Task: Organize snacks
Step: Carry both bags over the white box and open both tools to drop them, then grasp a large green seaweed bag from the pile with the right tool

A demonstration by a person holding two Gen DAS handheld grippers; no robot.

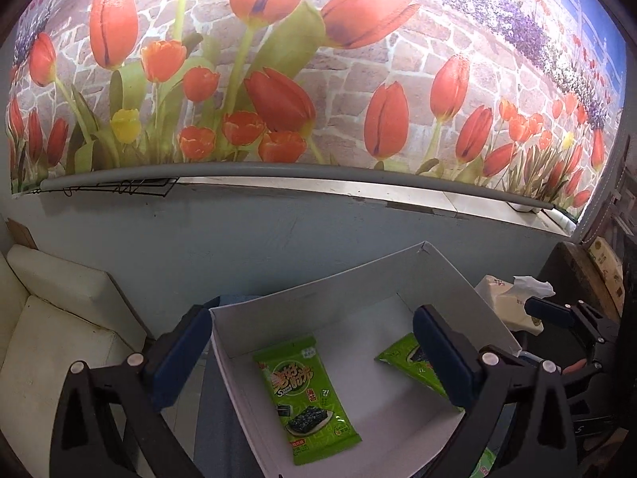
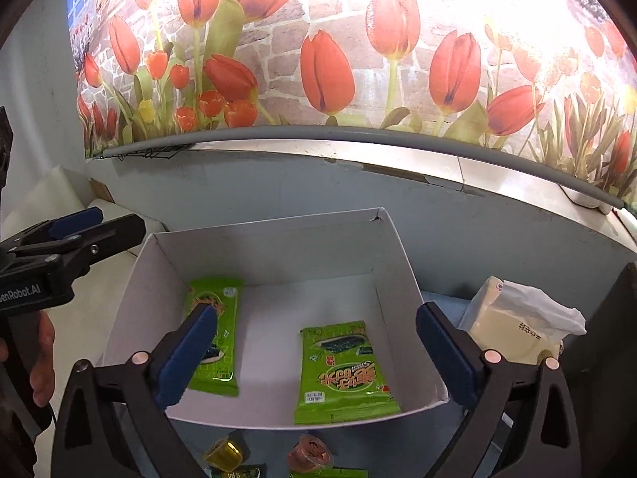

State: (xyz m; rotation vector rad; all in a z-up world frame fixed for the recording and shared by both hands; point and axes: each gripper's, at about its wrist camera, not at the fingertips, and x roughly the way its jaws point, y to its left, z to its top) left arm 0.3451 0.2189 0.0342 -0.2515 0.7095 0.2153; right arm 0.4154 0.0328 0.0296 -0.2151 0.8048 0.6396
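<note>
Left gripper [image 1: 314, 352] and right gripper [image 2: 318, 352] released, seaweed packets [image 2: 344, 374] lying lengthwise in box [image 2: 278, 247]

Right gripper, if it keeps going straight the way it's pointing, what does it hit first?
Probably the green seaweed packet lying flat in the white box. The right gripper is open and empty, aimed down into the box, with that packet between its fingers' line. Depth is hard to judge.

"enRobot.AI" on left claw [image 2: 99, 231], "Sweet" on seaweed packet [image 1: 306, 398]
</note>
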